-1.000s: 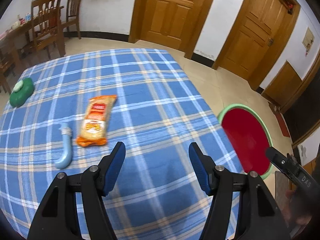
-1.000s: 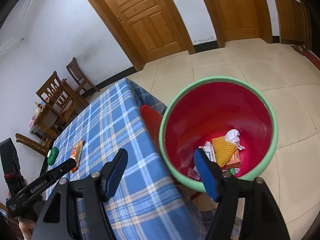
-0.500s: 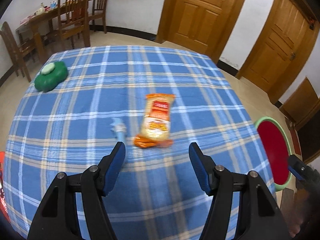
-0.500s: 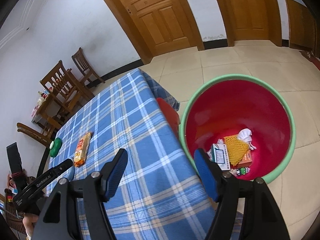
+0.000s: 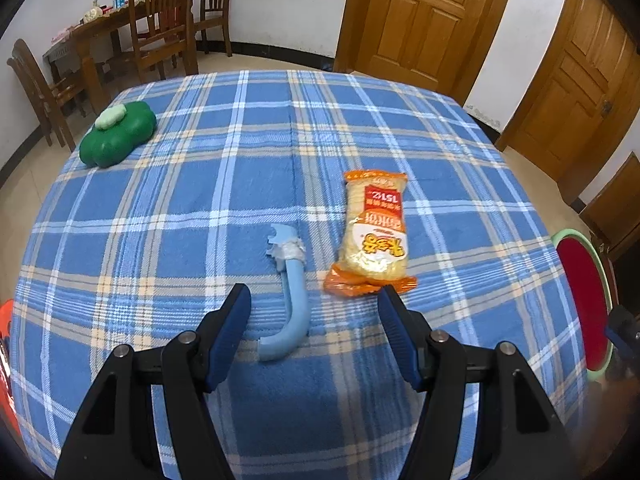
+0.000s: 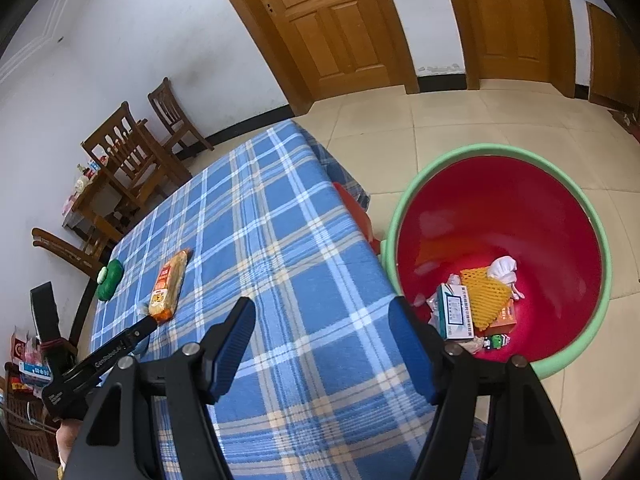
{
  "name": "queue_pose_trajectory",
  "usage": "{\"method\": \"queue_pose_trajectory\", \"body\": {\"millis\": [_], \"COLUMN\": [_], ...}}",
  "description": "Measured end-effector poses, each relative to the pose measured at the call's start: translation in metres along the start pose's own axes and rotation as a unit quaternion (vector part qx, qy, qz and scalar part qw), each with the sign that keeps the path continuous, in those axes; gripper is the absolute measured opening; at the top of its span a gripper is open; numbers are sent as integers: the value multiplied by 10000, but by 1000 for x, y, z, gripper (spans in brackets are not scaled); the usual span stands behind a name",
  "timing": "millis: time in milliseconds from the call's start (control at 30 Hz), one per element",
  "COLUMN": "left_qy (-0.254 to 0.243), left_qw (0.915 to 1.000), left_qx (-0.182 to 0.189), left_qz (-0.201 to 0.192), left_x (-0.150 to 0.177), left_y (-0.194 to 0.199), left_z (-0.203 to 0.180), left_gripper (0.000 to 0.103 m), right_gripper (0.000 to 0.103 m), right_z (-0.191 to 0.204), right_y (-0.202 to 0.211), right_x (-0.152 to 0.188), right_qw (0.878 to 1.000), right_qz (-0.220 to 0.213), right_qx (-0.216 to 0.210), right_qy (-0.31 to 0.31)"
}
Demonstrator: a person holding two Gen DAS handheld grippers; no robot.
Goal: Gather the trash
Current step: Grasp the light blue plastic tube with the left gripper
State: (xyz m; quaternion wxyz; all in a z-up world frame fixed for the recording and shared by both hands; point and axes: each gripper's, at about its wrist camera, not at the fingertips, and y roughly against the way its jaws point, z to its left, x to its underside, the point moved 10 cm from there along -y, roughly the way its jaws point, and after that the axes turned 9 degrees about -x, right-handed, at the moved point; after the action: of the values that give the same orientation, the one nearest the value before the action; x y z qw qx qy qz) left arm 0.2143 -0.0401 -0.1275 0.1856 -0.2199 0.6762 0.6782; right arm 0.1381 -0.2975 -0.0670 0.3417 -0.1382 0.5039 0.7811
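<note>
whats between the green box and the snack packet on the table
Only bare plaid tablecloth. In the left wrist view, nothing sits between the green box and the snack packet; the blue tube lies nearer the camera, off that line.

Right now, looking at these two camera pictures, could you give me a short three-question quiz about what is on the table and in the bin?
1. True or false: the open left gripper is clamped on the curved light-blue plastic tube.
2. Multiple choice: which object lies directly right of that tube on the blue plaid tablecloth in the left wrist view? A) the green flower-shaped container B) the orange and yellow snack packet C) a glass bottle
3. Fill in: the trash already collected lies in the red bin with a ____ rim, seen past the open right gripper.

Key: 1 false, it lies between the fingers, ungripped; 2 B; 3 green.
</note>
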Motion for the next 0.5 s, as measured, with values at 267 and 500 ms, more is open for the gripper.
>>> {"method": "queue_pose_trajectory", "body": {"millis": [267, 500], "left_qy": [-96, -45], "left_qw": [9999, 9999], "left_qx": [-39, 5], "left_qz": [-69, -141], "left_x": [-1, -5], "left_y": [-7, -8], "left_z": [3, 10], "left_gripper": [60, 28], "right_gripper": [72, 72], "right_z": [8, 18], "right_y": [-10, -20], "right_x": [0, 1], "right_qw": [9999, 9997], "right_qz": [106, 199], "right_qx": [21, -15], "right_qy": [70, 160]}}
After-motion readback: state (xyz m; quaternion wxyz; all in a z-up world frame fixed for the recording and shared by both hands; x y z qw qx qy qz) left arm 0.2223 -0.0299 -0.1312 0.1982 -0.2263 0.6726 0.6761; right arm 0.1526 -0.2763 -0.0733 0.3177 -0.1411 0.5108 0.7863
